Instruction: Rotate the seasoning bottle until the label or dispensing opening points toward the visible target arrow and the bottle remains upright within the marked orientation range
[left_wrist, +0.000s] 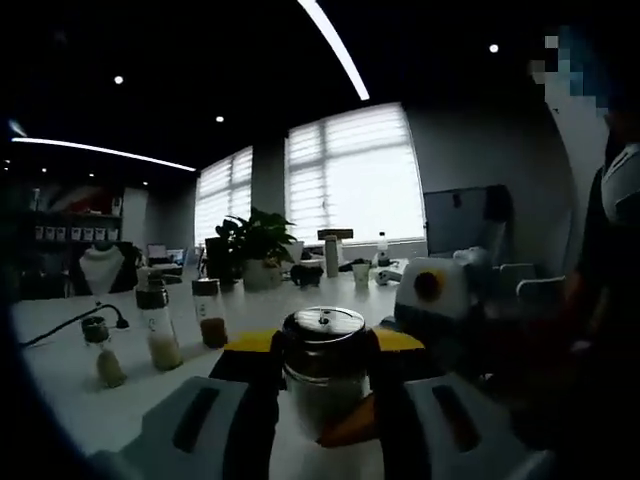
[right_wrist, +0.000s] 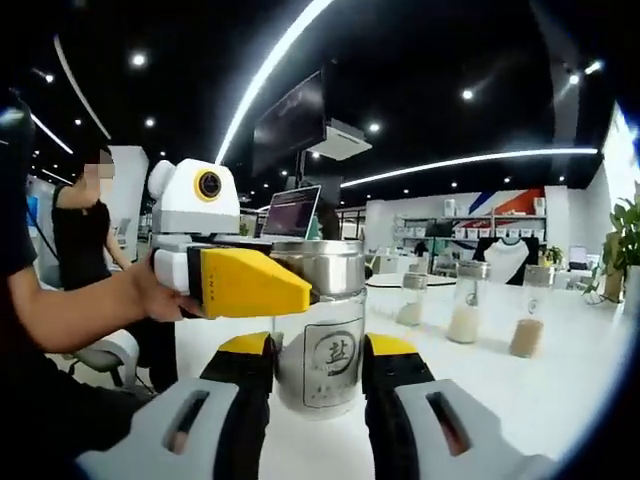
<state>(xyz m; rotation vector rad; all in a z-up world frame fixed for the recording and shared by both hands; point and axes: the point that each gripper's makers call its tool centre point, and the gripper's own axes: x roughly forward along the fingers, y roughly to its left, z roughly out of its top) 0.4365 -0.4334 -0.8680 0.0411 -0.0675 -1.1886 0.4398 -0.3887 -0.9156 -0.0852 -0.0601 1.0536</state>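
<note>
A clear seasoning bottle (right_wrist: 325, 345) with a silver lid (left_wrist: 323, 325) stands upright on the white table (right_wrist: 520, 400). Its printed label faces the right gripper view. My right gripper (right_wrist: 320, 352) is shut on the bottle's body, with a yellow-tipped jaw pressed to each side. My left gripper (left_wrist: 325, 342) is shut on the bottle at lid height. In the right gripper view one of its yellow fingers (right_wrist: 250, 285) reaches in from the left, held by a hand, and touches the lid's side. An orange jaw tip (left_wrist: 350, 425) of the right gripper shows low beside the bottle.
Several other spice jars stand on the table, such as one with pale grains (left_wrist: 160, 325) and one with brown powder (right_wrist: 527, 312). A potted plant (left_wrist: 255, 245) is farther back. A laptop (right_wrist: 290, 212) and a seated person (right_wrist: 80, 230) are behind the bottle.
</note>
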